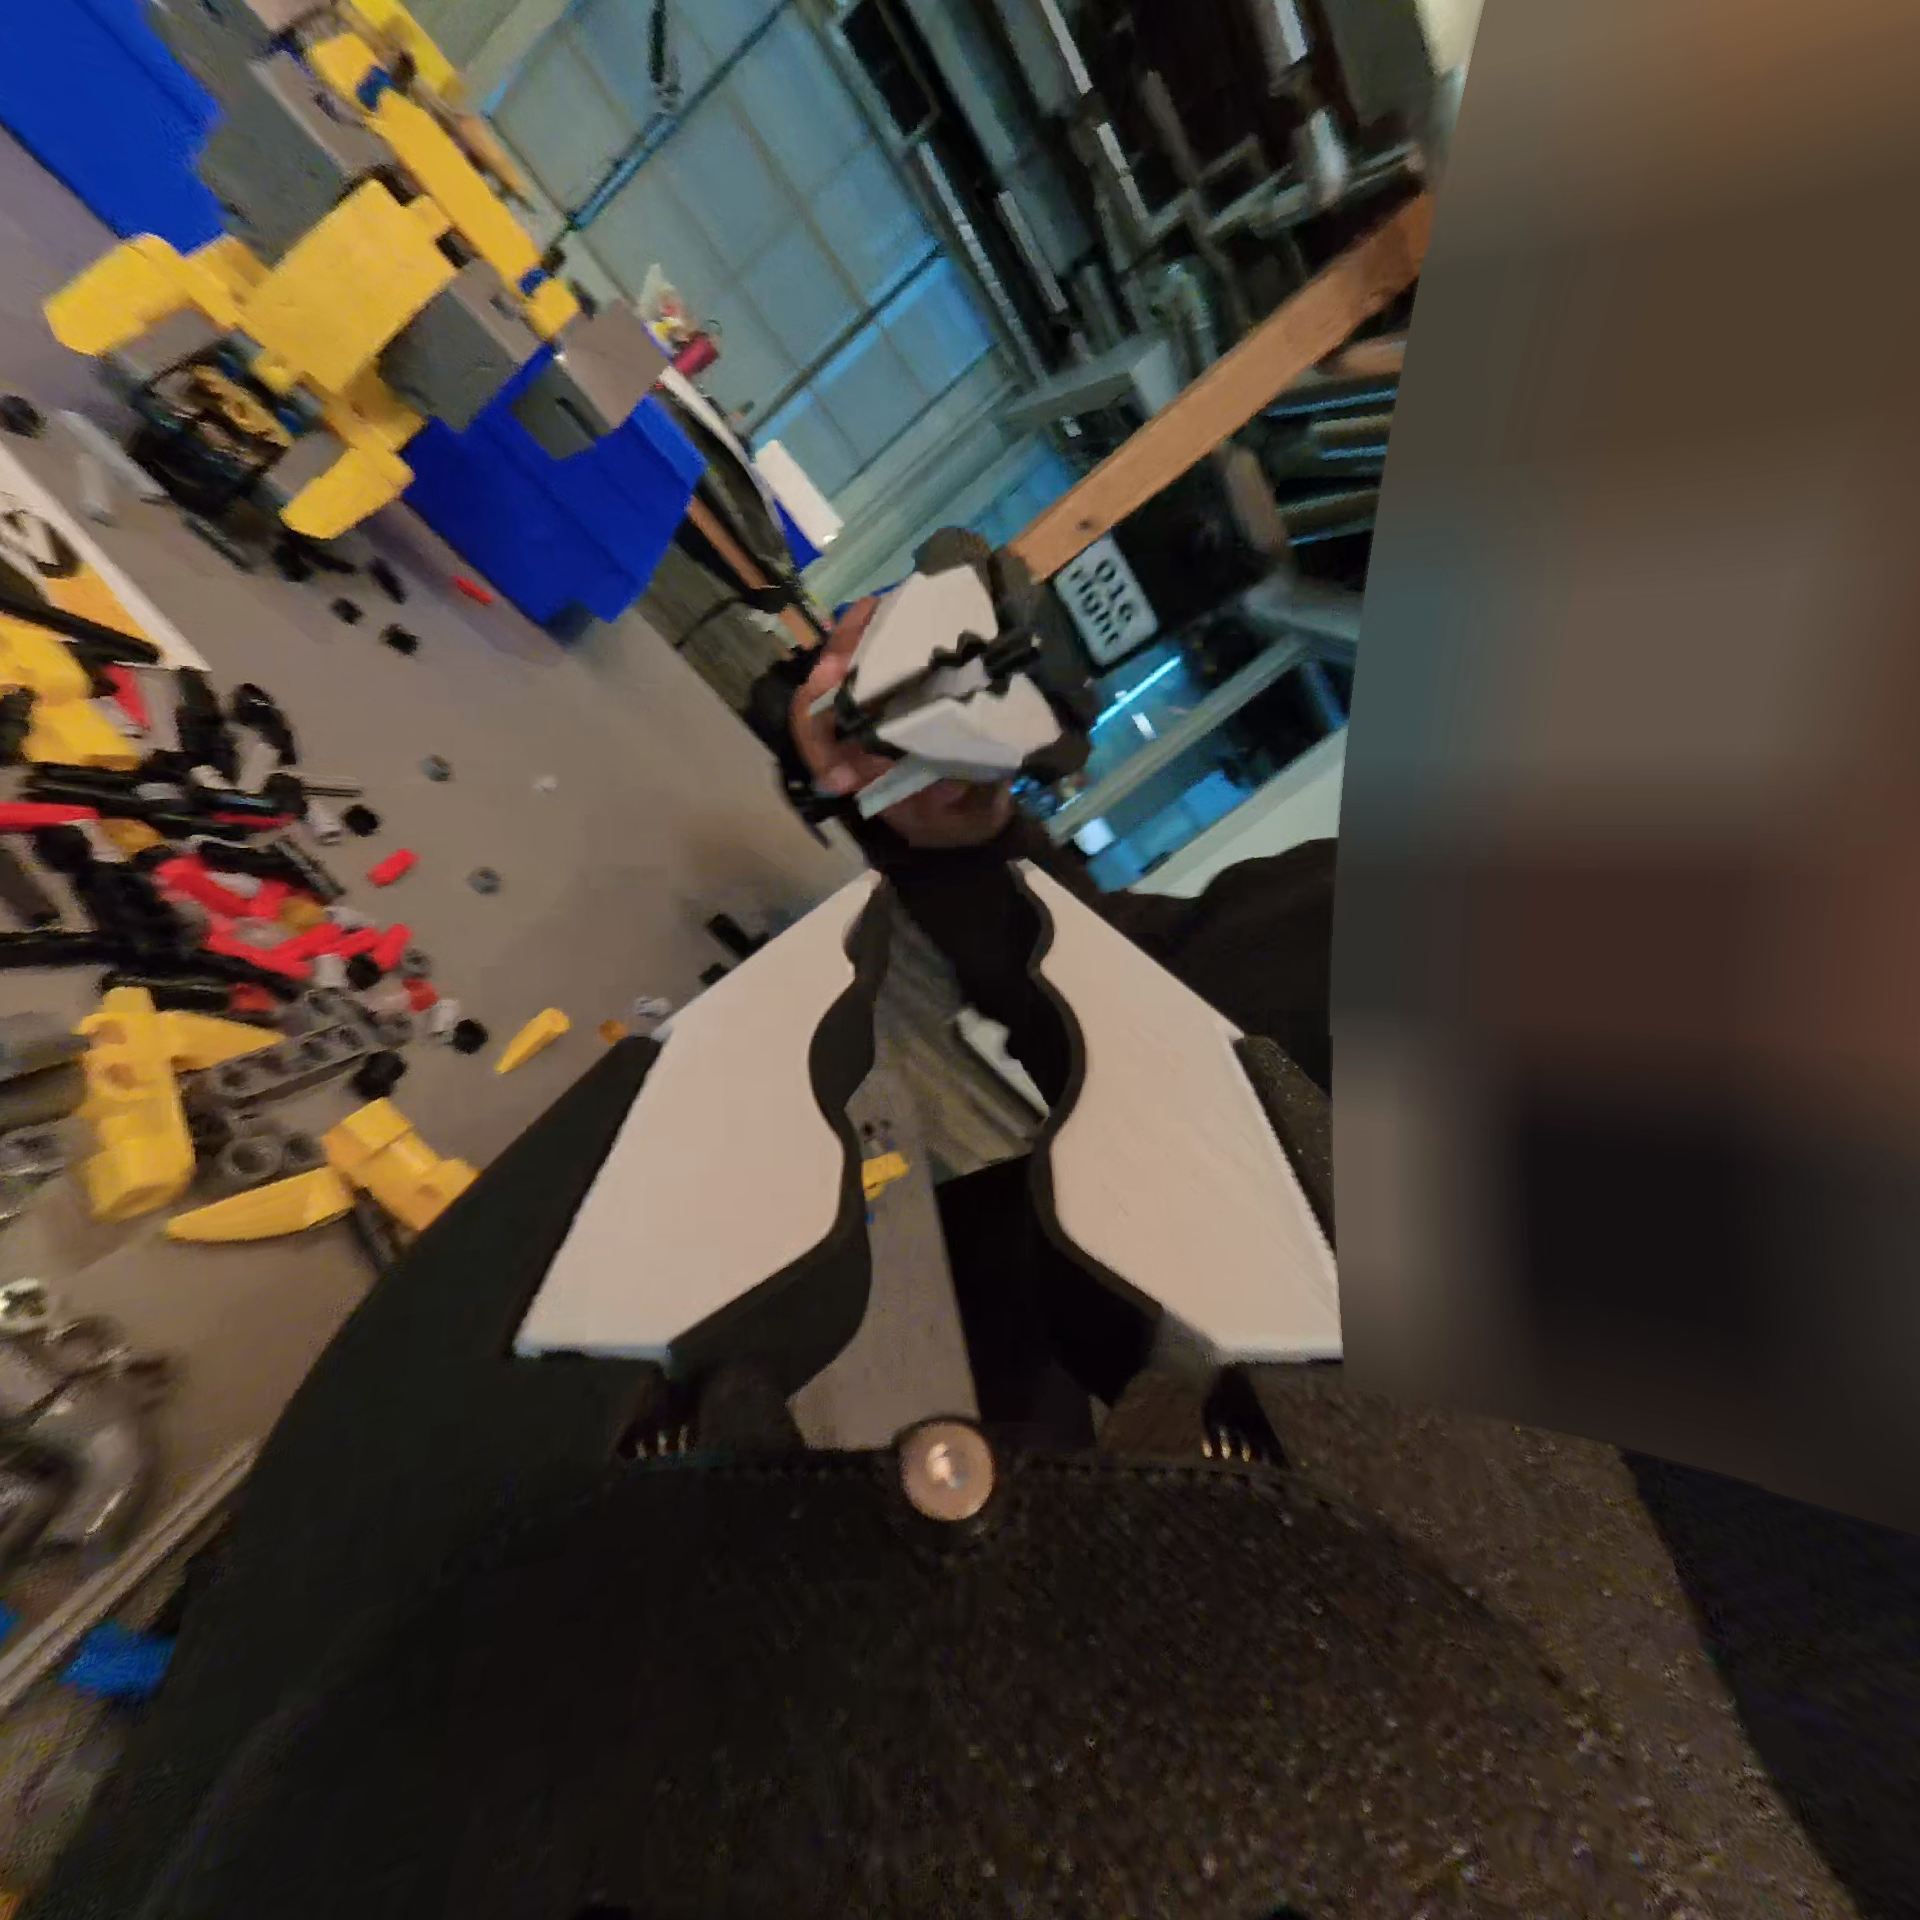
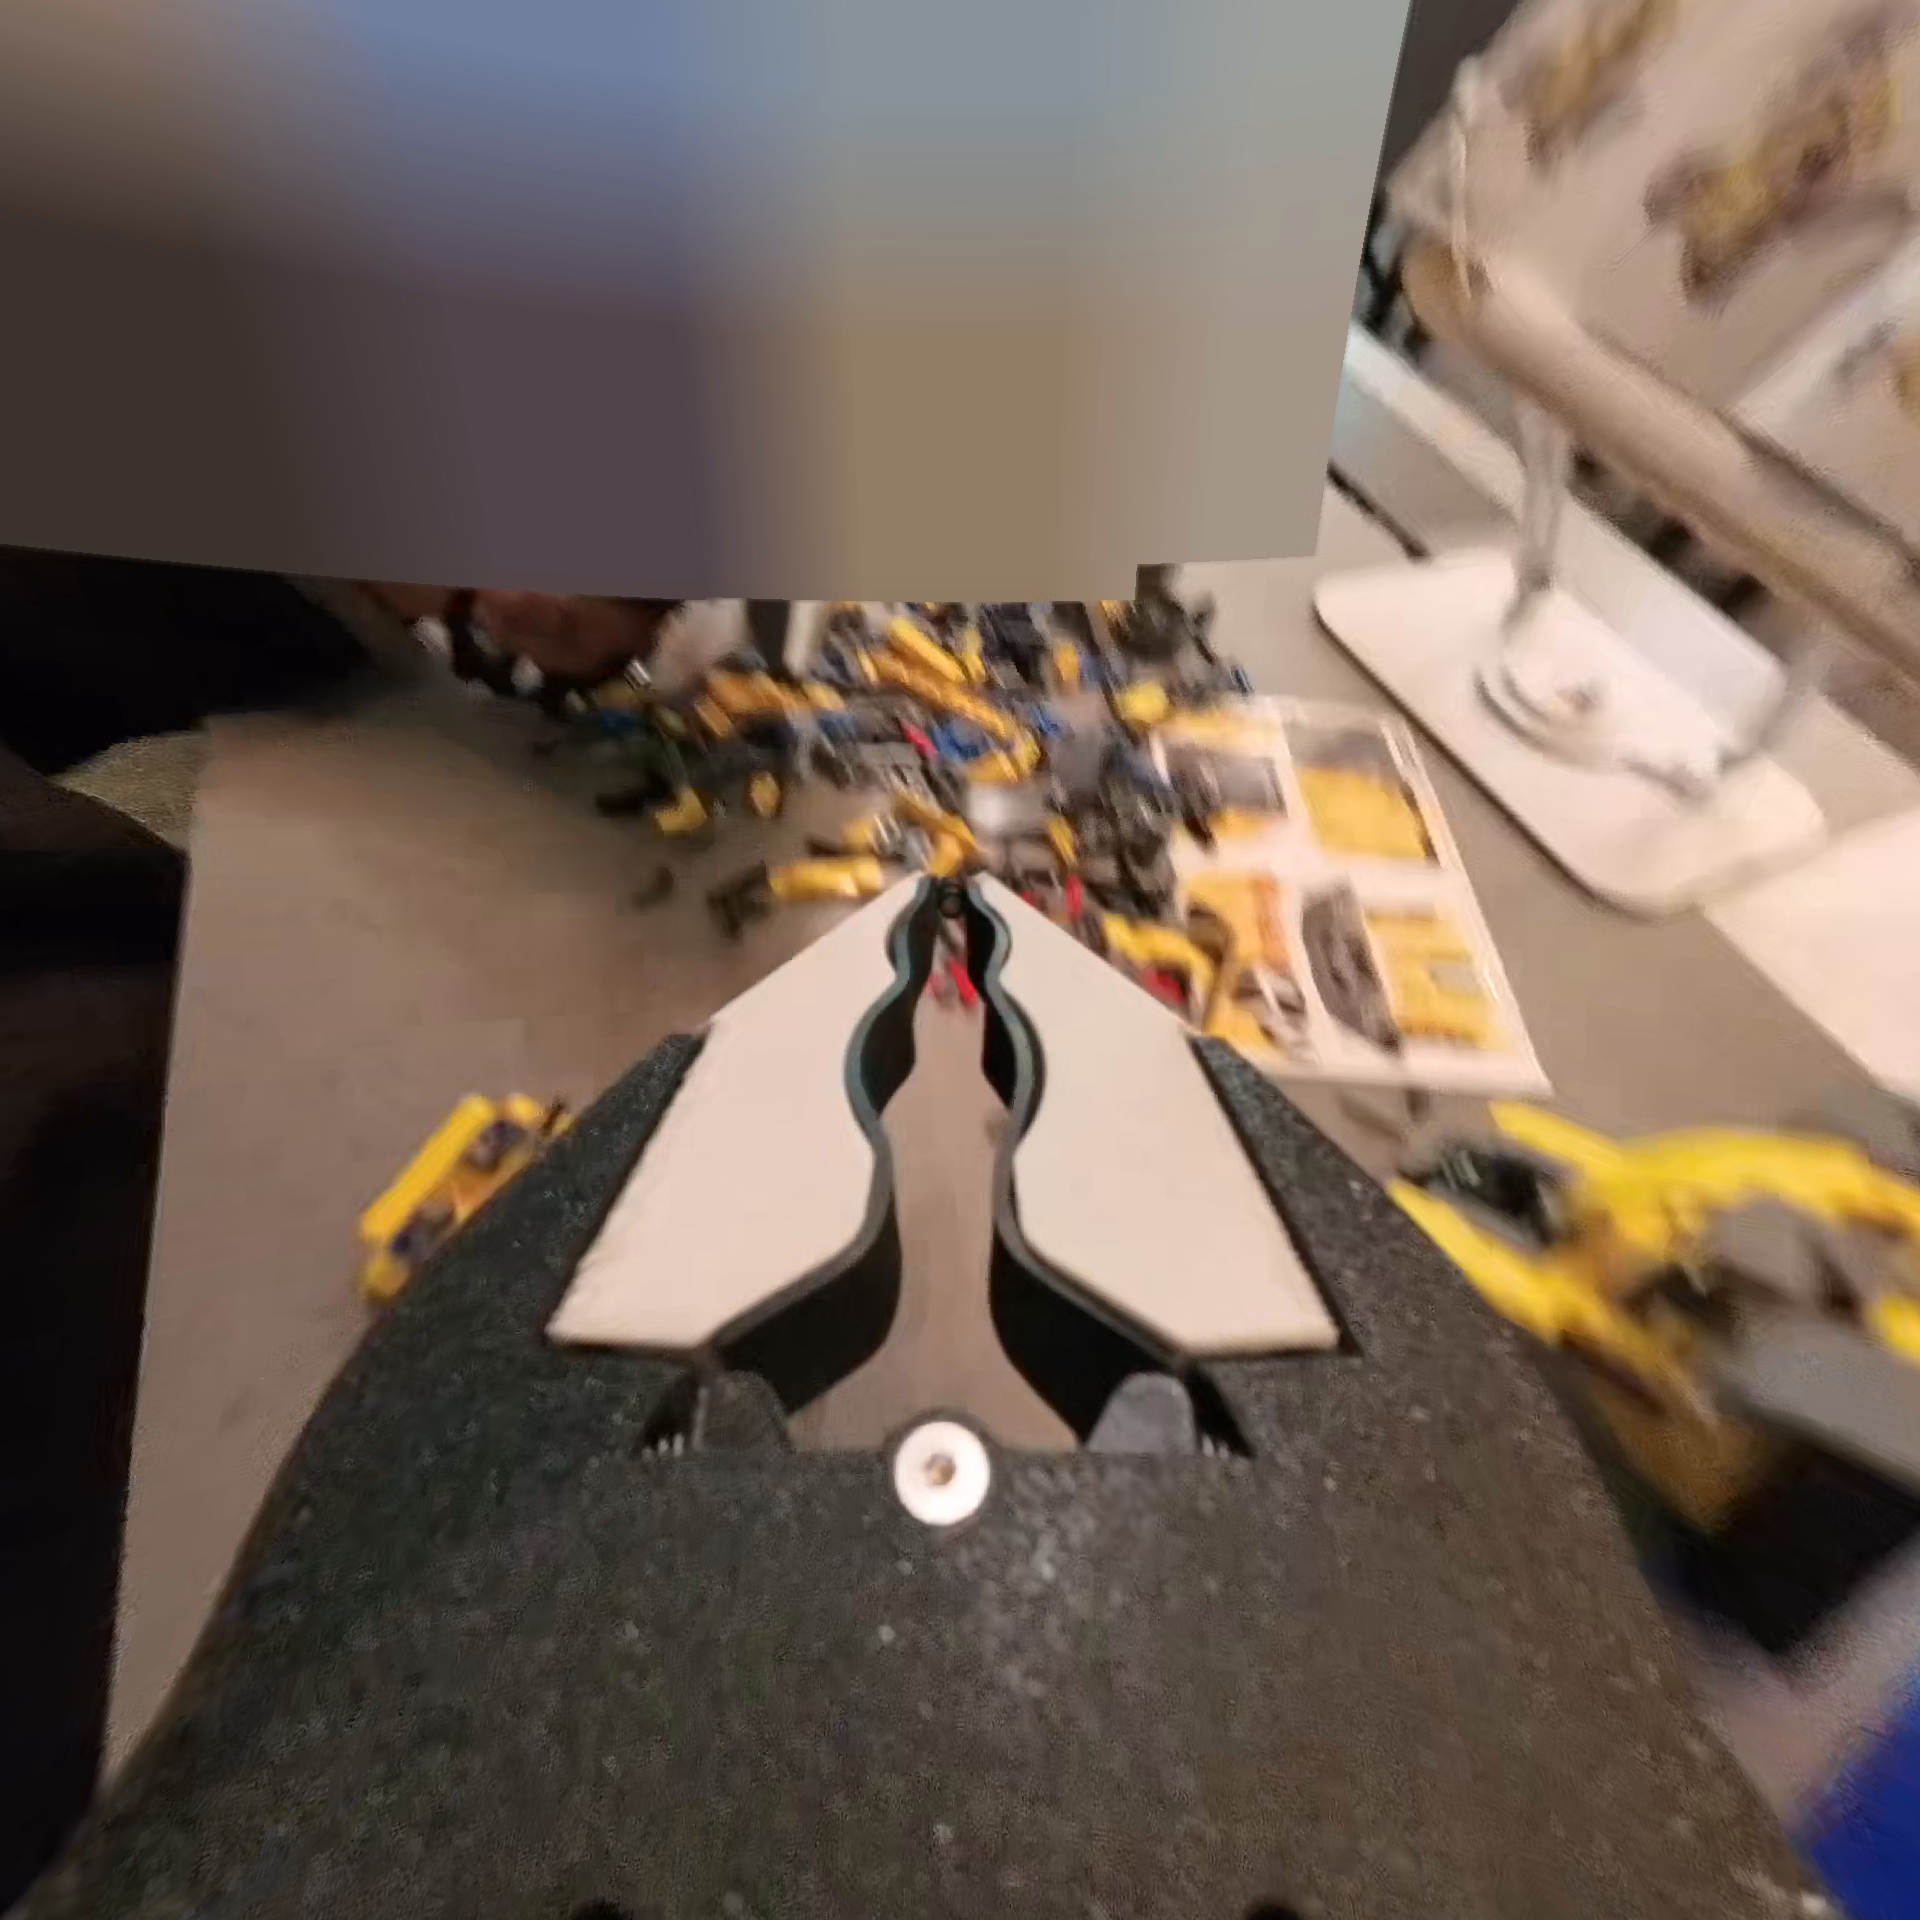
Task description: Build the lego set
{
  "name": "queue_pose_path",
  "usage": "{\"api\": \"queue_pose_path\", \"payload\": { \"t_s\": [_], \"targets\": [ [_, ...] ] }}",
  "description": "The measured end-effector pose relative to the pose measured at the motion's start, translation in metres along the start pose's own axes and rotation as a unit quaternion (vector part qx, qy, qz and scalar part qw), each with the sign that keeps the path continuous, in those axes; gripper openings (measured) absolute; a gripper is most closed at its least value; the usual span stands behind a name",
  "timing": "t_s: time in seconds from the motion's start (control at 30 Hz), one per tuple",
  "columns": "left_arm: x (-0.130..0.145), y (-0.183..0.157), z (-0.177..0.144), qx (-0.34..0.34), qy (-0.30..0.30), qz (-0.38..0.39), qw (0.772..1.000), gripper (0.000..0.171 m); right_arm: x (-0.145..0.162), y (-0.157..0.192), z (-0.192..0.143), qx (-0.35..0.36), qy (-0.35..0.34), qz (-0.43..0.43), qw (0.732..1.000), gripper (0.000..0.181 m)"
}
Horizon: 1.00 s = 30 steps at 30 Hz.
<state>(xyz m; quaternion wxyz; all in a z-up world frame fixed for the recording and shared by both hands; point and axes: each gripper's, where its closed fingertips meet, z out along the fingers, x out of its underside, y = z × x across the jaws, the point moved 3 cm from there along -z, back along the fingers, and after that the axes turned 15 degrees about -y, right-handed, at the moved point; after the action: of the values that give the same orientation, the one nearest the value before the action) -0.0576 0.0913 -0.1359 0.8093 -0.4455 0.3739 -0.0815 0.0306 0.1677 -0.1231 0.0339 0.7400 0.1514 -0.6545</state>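
My left gripper [image 1: 951, 878] is open and empty, held in the air above the grey table [image 1: 582, 727]. It points at my right gripper [image 1: 940, 681], which a hand holds up a short way in front of it. My right gripper [image 2: 950, 885] is shut on a small black part [image 2: 948, 902] pinched at its fingertips. The ends of that part [image 1: 1003, 657] stick out past the fingers in the left wrist view. Below the right gripper lies a pile of yellow, black and red building pieces [image 2: 935, 748].
Loose red, black and yellow pieces [image 1: 208, 935] cover the table's left. A yellow and grey built model [image 1: 343, 281] and blue bins [image 1: 551, 499] stand behind. An open instruction booklet [image 2: 1340, 883], a white stand base [image 2: 1558, 707] and a yellow model [image 2: 1662, 1226] lie right. The tips of one gripper are about 8 centimeters away from the tips of the other.
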Motion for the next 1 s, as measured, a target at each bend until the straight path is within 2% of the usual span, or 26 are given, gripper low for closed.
{"api": "queue_pose_path", "payload": {
  "t_s": [0.1, 0.2, 0.27, 0.43, 0.87, 1.0],
  "targets": [
    [0.006, 0.0, 0.003, -0.008, 0.019, 0.014, 1.0, 0.02, 0.027, -0.009, -0.049, 0.054, 0.146, 0.004, 0.988, 0.003],
    [0.013, -0.001, 0.007, -0.002, 0.037, 0.008, 0.999, 0.022, 0.057, 0.014, -0.087, 0.039, 0.303, 0.009, 0.952, 0.004],
    [0.013, 0.0, 0.007, -0.009, 0.038, 0.014, 0.999, 0.022, 0.072, 0.033, -0.099, 0.024, 0.363, 0.031, 0.931, 0.003],
    [0.009, -0.001, 0.004, -0.008, 0.025, 0.013, 1.0, 0.022, 0.088, 0.055, -0.1, 0.002, 0.405, 0.069, 0.912, 0.003],
    [0.008, 0.001, 0.004, -0.012, 0.024, 0.013, 1.0, 0.022, 0.096, 0.054, -0.096, -0.011, 0.417, 0.126, 0.9, 0.003],
    [0.008, 0.001, 0.004, -0.012, 0.024, 0.013, 1.0, 0.022, 0.097, 0.052, -0.095, -0.004, 0.421, 0.168, 0.891, 0.003]
  ]
}}
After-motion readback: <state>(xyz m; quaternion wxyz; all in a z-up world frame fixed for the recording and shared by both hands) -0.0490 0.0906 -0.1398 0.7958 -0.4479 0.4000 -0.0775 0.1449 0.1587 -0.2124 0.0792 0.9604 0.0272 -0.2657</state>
